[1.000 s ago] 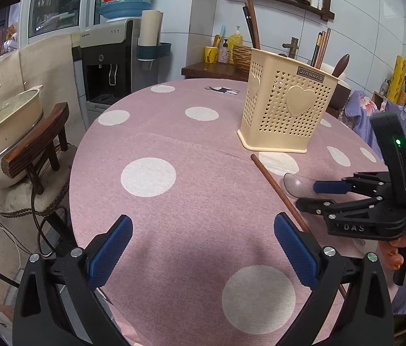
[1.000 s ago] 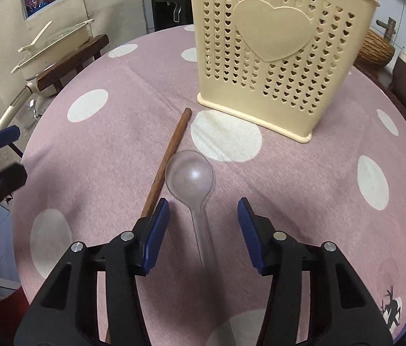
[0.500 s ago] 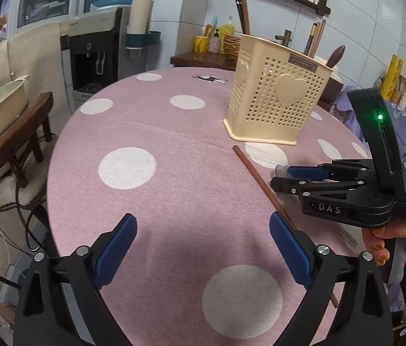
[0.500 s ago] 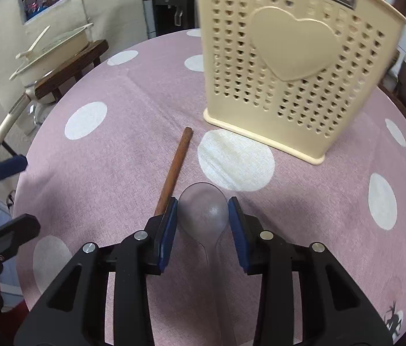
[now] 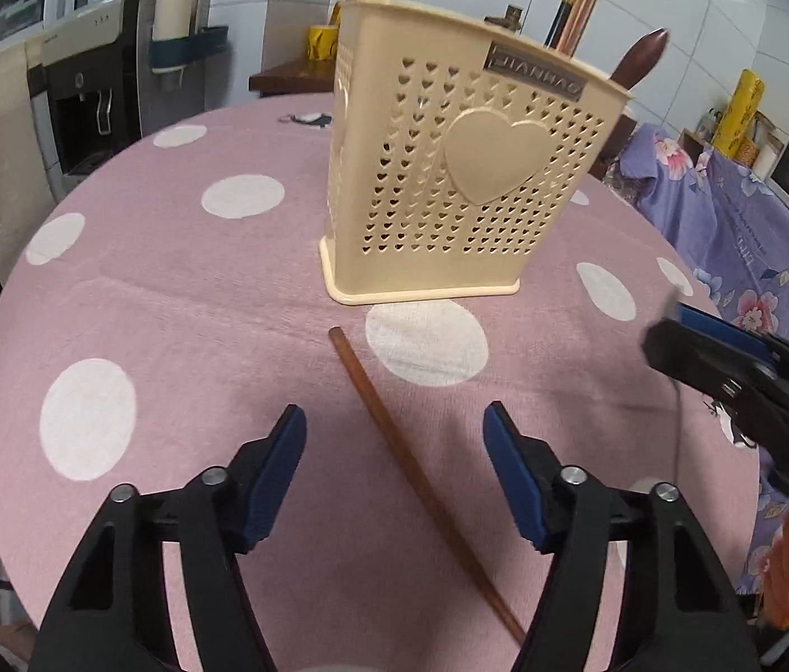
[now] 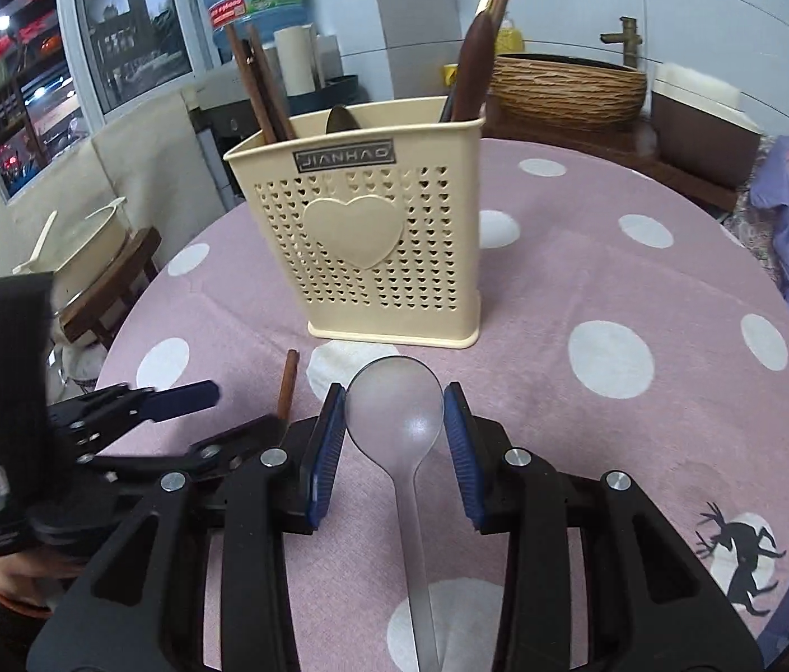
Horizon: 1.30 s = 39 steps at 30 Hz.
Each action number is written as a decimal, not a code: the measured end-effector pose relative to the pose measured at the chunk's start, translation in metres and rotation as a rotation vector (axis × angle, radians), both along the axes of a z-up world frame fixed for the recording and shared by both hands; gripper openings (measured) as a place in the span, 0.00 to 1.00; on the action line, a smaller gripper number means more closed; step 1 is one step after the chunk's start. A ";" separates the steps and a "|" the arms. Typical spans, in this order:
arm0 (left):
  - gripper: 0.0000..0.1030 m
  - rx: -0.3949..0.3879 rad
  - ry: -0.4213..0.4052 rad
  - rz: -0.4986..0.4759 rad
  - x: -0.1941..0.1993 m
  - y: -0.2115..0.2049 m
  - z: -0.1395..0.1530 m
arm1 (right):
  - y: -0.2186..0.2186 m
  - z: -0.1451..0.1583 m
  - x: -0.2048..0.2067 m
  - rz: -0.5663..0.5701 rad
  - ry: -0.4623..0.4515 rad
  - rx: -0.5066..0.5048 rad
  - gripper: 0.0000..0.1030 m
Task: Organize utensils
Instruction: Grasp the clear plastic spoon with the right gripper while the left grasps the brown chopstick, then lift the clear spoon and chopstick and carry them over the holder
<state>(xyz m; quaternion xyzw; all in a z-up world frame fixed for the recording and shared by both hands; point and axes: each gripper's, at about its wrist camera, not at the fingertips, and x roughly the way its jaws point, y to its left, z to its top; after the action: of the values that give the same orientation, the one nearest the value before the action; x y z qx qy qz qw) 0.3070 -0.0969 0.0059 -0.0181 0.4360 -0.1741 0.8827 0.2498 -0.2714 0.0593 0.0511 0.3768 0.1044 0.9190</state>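
A cream utensil holder (image 5: 467, 185) with a heart stands on the pink dotted table (image 5: 170, 308); several wooden utensils stick out of it (image 6: 472, 67). A brown wooden stick (image 5: 360, 375) lies in front of it. My left gripper (image 5: 394, 437) straddles this stick, its jaws closing, the pads clear of the wood. My right gripper (image 6: 394, 409) is shut on a clear plastic spoon (image 6: 414, 504), its pads pressing the sides of the bowl, held off the table. The right gripper (image 5: 674, 330) shows at the right edge of the left wrist view, and the left gripper (image 6: 237, 409) at the left of the right wrist view.
A cream pot (image 6: 86, 235) sits on a wooden chair left of the table. A water dispenser (image 5: 86, 84) stands behind. A woven basket (image 6: 568, 89) rests on a sideboard beyond the table. Purple flowered cloth (image 5: 730, 213) lies along the right.
My left gripper swung over to the stick and its jaws narrowed. My right gripper shut on the spoon's bowl and lifted it off the table.
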 end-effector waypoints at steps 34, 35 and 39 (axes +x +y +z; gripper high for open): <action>0.09 0.174 0.015 0.033 0.022 -0.020 -0.013 | 0.007 -0.001 -0.018 -0.004 -0.025 -0.003 0.35; 0.09 0.173 0.013 0.033 0.022 -0.020 -0.014 | 0.008 -0.001 -0.018 -0.004 -0.025 -0.004 0.35; 0.09 0.155 0.014 0.033 0.022 -0.018 -0.013 | 0.008 0.000 -0.018 -0.007 -0.029 -0.006 0.35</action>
<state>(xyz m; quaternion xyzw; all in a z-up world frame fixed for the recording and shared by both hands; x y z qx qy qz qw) 0.3291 -0.1152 -0.0075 0.0418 0.4538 -0.1251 0.8813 0.2318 -0.2632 0.0590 0.0483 0.3635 0.1010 0.9249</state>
